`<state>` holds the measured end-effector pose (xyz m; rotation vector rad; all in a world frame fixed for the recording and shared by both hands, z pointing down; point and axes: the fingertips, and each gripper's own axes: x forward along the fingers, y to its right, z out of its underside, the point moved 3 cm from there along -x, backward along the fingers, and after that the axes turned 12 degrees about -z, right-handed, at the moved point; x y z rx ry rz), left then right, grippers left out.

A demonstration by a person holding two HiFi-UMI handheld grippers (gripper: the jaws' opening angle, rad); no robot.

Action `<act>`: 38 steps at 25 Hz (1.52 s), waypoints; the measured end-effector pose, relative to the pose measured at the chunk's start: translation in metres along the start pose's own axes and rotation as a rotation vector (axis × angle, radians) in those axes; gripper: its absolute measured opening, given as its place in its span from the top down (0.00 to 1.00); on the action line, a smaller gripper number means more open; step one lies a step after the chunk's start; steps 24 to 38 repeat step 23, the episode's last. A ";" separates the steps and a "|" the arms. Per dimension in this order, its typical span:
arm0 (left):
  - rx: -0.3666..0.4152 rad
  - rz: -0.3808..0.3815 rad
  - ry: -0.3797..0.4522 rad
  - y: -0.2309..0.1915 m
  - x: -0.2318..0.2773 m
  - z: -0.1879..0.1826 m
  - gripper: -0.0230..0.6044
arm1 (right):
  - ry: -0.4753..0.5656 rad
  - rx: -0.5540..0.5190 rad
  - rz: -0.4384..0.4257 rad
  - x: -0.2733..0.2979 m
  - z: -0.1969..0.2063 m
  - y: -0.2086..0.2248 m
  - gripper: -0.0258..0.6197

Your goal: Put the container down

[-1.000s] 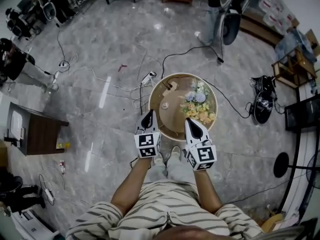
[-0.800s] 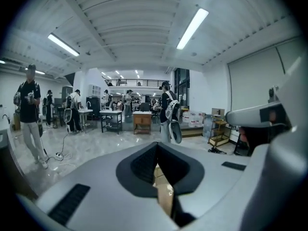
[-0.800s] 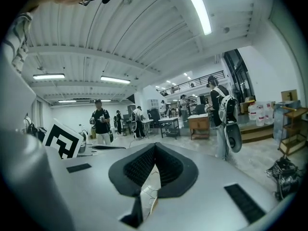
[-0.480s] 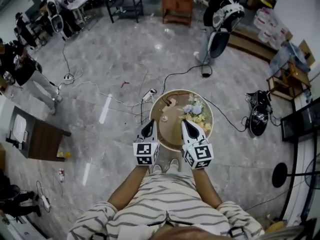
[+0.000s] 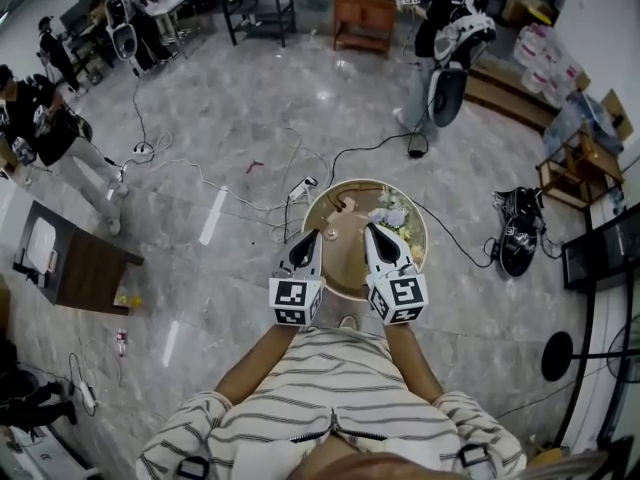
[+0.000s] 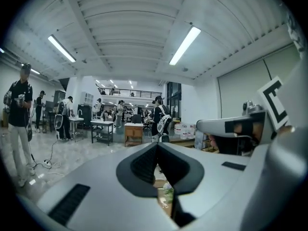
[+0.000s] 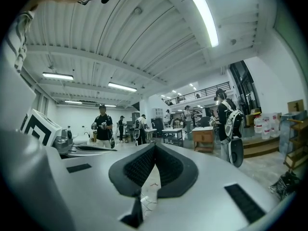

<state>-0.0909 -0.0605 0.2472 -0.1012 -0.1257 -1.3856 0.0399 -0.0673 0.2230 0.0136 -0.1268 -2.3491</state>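
The left gripper (image 5: 308, 238) and right gripper (image 5: 372, 232) are held over the near edge of the round counter (image 5: 342, 243) bearing flowers (image 5: 393, 211), jaws fully closed, nothing gripped

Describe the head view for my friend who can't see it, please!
Seen from above, a person in a striped shirt holds the left gripper and right gripper, both shut and empty, above the near edge of a round wooden table with flowers on it. Shiny grey floor, cables and other people surround them.
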 end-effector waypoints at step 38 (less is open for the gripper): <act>-0.010 -0.010 0.068 -0.002 0.022 -0.020 0.97 | 0.025 -0.018 -0.014 0.012 -0.005 0.025 0.96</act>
